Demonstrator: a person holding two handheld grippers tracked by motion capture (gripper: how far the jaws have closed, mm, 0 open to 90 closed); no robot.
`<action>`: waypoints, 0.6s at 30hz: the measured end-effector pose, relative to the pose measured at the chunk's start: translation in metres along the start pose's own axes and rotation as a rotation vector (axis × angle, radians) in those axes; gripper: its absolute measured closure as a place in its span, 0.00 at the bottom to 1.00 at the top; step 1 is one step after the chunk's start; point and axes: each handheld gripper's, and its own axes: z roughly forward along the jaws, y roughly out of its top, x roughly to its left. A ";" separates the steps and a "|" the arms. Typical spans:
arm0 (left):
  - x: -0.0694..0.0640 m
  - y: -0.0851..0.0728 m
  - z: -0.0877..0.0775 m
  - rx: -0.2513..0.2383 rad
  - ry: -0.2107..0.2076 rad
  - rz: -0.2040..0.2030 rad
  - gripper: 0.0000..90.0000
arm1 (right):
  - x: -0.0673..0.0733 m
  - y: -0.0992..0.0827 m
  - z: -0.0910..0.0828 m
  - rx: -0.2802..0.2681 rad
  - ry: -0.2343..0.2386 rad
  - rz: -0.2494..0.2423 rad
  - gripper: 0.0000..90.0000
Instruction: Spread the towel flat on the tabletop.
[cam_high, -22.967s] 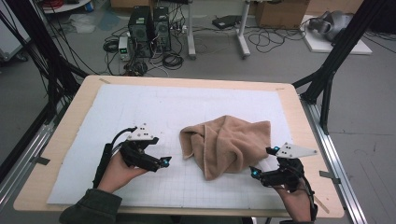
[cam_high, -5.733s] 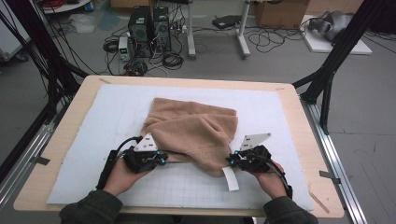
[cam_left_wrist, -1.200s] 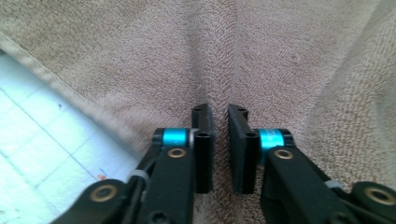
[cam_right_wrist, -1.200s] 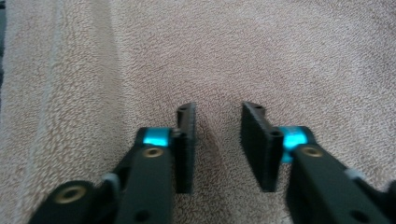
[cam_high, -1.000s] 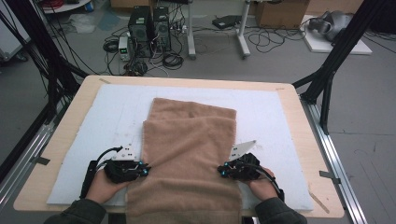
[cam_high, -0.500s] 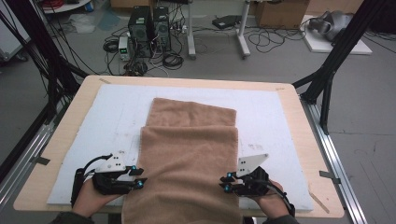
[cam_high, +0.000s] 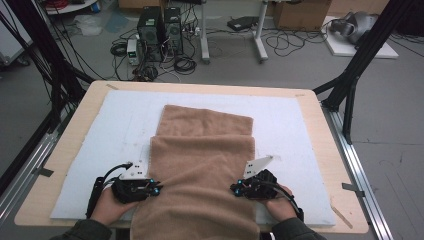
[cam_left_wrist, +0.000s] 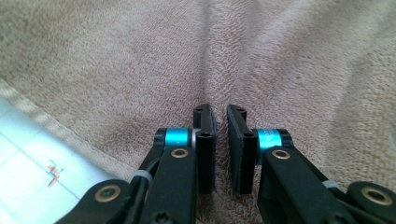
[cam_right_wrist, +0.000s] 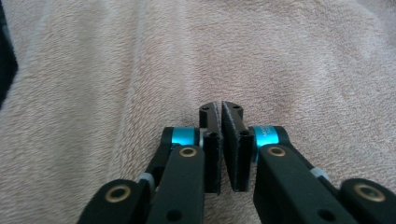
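Wooden bench (cam_high: 311, 102) with a white mat (cam_high: 110, 125), cabling on the floor behind. Jaws of the left gripper (cam_high: 156, 190) and right gripper (cam_high: 234, 189) had just been closing and stood at a narrow slit; cloth pinched, not confirmed. The tan towel (cam_high: 200, 170) lay mid-bench, overhanging the front edge. Risk: a shallow bite slips, dropping one side and skewing the fold.

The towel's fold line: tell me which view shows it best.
The high view: the tan towel lies whole on the white mat, its upper layer's edge running across it. The left gripper view has close pile, a crease and a hemmed edge; the right gripper view only pile beyond shut jaws.
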 end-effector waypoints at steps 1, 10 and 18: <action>-0.002 -0.001 -0.002 -0.005 0.002 0.005 0.92 | 0.003 0.000 -0.001 -0.006 0.010 -0.008 0.99; -0.010 -0.011 -0.020 -0.051 -0.019 0.003 0.77 | 0.027 -0.008 -0.014 -0.025 0.024 -0.009 0.82; 0.007 -0.003 -0.005 -0.023 -0.031 -0.026 0.74 | 0.008 0.001 0.003 0.011 -0.017 -0.006 0.81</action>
